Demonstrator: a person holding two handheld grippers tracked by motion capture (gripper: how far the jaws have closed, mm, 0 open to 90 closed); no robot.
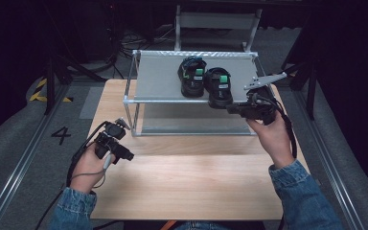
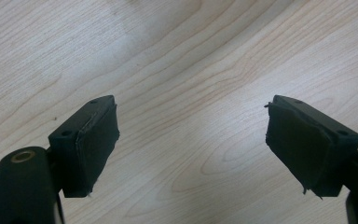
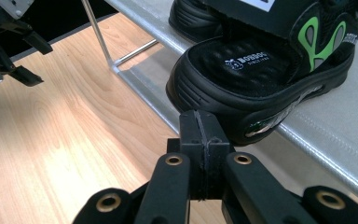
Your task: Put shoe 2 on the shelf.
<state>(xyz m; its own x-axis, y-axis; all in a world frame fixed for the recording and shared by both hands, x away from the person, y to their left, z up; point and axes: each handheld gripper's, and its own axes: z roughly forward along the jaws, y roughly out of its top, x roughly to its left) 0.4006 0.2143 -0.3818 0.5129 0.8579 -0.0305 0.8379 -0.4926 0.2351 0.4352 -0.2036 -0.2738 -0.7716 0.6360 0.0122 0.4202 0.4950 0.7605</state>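
Black sandals [image 1: 205,81] with green accents, grey shelf [image 1: 163,76], pale wood-grain table [image 1: 187,177], black tongs [image 3: 200,140].

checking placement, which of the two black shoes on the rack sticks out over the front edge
The right-hand shoe, next to the right gripper: its heel end overhangs the top shelf front rail. The left-hand shoe sits farther back, wholly on the shelf.

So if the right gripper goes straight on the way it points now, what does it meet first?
Most likely the heel of the nearer black sandal on the rack; the shut right gripper sits just at its sole, though contact is unclear.
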